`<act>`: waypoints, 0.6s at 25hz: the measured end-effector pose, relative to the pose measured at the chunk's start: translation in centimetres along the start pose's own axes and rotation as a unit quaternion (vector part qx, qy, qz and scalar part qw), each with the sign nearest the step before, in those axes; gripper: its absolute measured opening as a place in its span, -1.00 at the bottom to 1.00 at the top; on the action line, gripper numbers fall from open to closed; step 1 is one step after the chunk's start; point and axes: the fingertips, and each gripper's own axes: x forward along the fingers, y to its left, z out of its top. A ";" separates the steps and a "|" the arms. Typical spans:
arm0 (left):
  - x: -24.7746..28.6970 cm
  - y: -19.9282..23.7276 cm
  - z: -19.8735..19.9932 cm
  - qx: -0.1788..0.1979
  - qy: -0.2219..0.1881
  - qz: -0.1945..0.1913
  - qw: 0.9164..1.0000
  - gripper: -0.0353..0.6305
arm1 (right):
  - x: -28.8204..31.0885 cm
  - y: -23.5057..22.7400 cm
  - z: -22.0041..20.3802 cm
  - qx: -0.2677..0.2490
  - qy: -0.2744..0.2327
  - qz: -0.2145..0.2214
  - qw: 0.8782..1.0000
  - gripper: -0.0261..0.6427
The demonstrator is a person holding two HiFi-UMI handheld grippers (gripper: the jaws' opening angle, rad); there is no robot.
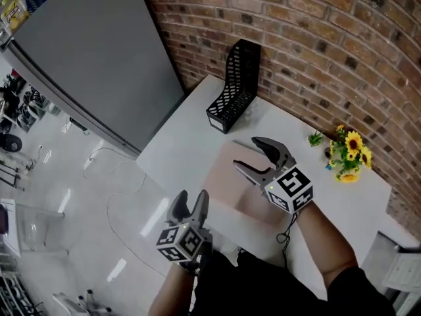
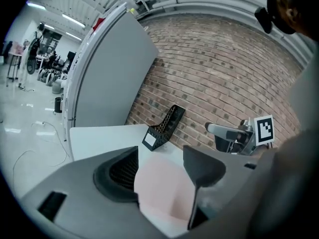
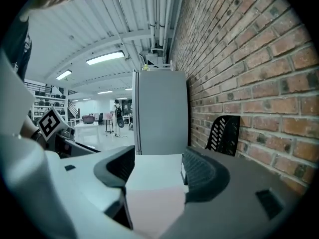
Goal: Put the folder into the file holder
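Folder (image 1: 223, 184): pale pink, plain and thin, lying flat on the white table (image 1: 187, 133), well apart from the file holder (image 1: 235, 87).
Left gripper (image 1: 191, 199): jaws standing apart, gripping nothing.
Right gripper (image 1: 248, 153): hovering over the folder, jaws gaping, empty.

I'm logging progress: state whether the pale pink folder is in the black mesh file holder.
Out. The pale pink folder lies on the white table, apart from the black mesh file holder.
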 end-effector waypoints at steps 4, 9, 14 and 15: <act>0.6 0.4 -2.1 -0.027 0.016 0.017 0.999 -0.08 | 0.0 -0.6 -1.3 0.004 0.012 0.010 1.000 0.02; 1.6 1.4 -4.9 -0.064 0.043 0.037 0.996 -0.07 | 1.0 -1.8 -3.3 0.024 0.038 0.027 0.999 0.06; 2.8 3.0 -7.2 -0.104 0.067 0.054 0.991 -0.06 | 3.0 -2.2 -6.3 0.063 0.080 0.058 0.993 0.15; 3.1 3.4 -7.6 -0.110 0.071 0.057 0.990 -0.06 | 3.5 -2.3 -6.9 0.069 0.089 0.063 0.992 0.17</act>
